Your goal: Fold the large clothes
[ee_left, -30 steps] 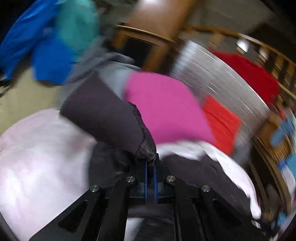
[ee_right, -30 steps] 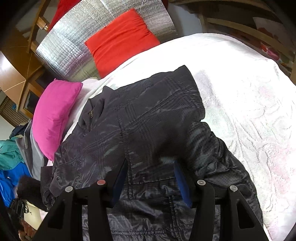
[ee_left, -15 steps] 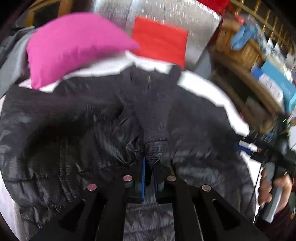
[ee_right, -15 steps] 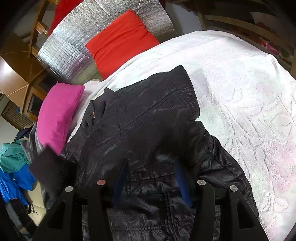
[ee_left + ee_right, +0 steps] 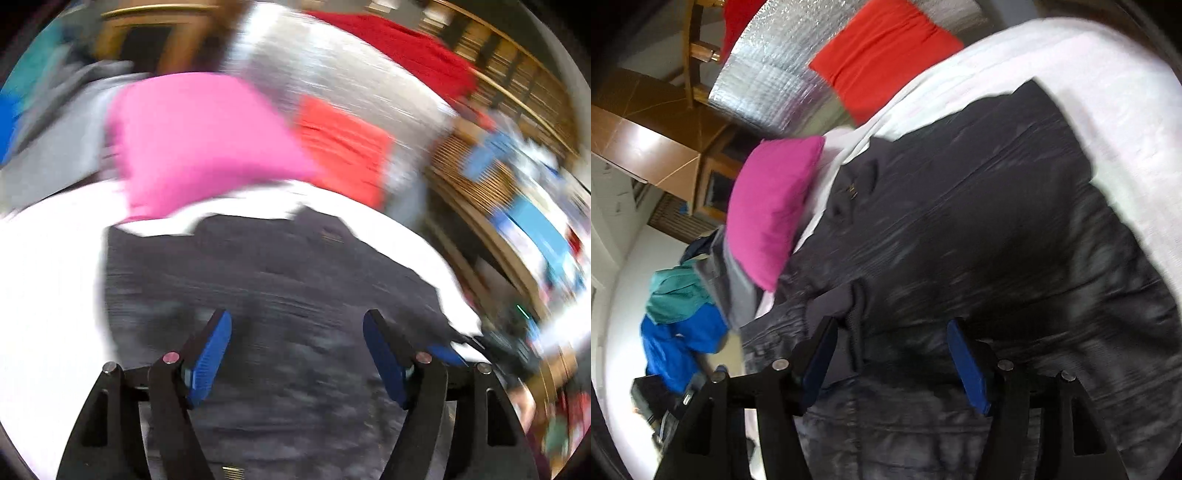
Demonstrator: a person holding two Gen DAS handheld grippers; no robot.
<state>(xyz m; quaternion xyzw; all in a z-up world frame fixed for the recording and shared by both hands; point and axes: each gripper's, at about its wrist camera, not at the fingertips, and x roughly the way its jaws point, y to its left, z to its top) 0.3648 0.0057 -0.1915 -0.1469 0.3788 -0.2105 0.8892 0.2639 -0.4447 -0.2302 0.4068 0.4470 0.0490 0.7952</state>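
Dark jacket [image 5: 979, 221] lies on bed [image 5: 1089, 74]; left hand-held gripper [image 5: 297, 354] and right hand-held gripper [image 5: 892, 362] spreading above it, gripping nothing.

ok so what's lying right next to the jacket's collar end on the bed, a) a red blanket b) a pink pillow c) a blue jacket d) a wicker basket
b, the pink pillow sits on the white bedspread right beside the collar of the dark jacket; the left wrist view shows the same pillow just beyond the collar.
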